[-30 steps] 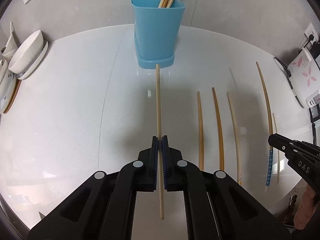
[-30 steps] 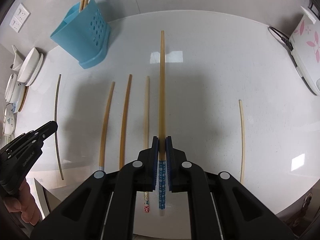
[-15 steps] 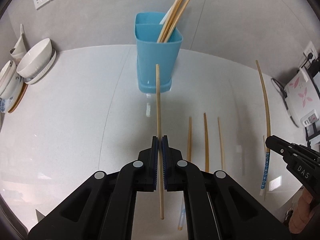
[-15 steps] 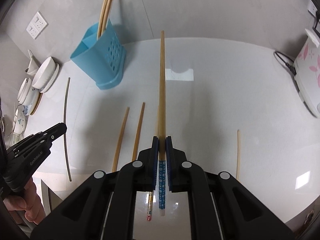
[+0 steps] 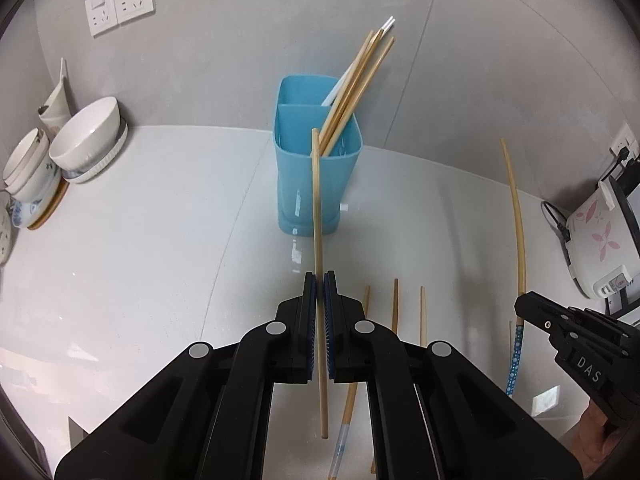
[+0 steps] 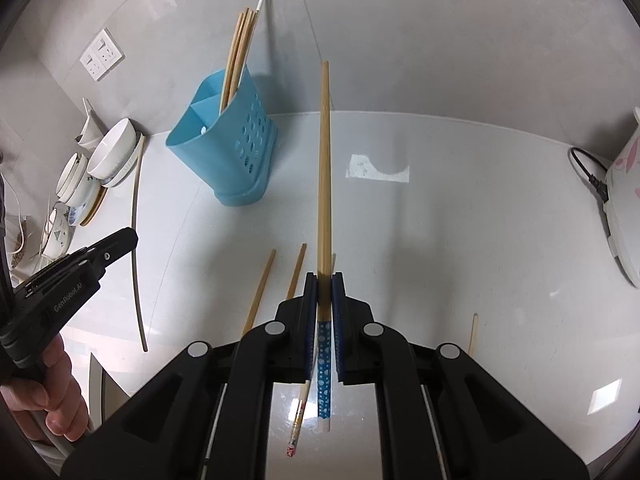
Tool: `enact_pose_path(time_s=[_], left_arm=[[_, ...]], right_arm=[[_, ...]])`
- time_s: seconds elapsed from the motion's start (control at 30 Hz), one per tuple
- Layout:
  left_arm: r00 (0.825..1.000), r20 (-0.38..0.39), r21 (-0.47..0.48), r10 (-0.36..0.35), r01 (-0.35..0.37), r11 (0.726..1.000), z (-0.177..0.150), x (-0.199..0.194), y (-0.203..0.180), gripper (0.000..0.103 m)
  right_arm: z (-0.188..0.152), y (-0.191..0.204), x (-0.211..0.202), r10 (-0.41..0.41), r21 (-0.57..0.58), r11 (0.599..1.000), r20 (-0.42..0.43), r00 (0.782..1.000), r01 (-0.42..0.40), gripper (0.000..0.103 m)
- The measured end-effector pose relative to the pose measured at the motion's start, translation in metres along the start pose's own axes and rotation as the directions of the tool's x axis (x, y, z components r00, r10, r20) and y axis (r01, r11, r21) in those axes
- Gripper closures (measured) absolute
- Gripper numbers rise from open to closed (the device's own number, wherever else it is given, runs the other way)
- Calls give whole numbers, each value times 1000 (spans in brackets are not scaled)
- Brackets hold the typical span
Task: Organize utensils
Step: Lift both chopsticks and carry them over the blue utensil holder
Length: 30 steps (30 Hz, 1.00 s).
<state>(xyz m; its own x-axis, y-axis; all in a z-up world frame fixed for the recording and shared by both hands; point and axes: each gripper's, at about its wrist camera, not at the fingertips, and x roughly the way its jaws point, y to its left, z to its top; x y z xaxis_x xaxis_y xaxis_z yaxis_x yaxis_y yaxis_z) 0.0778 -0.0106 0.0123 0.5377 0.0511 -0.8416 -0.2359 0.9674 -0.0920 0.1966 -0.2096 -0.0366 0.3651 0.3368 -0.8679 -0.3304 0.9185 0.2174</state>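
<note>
Two grippers, the left gripper (image 5: 319, 280) and right gripper (image 6: 325, 280), each had fingers clamped on a chopstick raised over the worktop (image 5: 140, 240) near the blue holder (image 5: 316, 160), where a tip catching its rim could tip it.

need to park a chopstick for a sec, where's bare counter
Free: white counter between stacked bowls and blue plastic holder. Crowded: loose wooden chopsticks lying right of the left tool.
</note>
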Motion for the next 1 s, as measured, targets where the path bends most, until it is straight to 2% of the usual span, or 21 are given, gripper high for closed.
enact_pose_path(time_s=[0.2, 0.5, 0.63, 1.0], left_arm=[[998, 47, 16, -30, 29, 999, 22, -7, 8, 100], [993, 92, 89, -79, 70, 994, 56, -12, 19, 100], [991, 100, 72, -87, 80, 994, 58, -6, 19, 100], [967, 230, 15, -114, 114, 993, 70, -9, 14, 100]], right_arm=[[11, 16, -9, -6, 5, 1000, 60, 998, 5, 96], [24, 33, -26, -42, 70, 997, 126, 991, 33, 96], [27, 29, -26, -22, 82, 997, 152, 988, 10, 96], [51, 33, -33, 39, -5, 999, 260, 965, -39, 96]])
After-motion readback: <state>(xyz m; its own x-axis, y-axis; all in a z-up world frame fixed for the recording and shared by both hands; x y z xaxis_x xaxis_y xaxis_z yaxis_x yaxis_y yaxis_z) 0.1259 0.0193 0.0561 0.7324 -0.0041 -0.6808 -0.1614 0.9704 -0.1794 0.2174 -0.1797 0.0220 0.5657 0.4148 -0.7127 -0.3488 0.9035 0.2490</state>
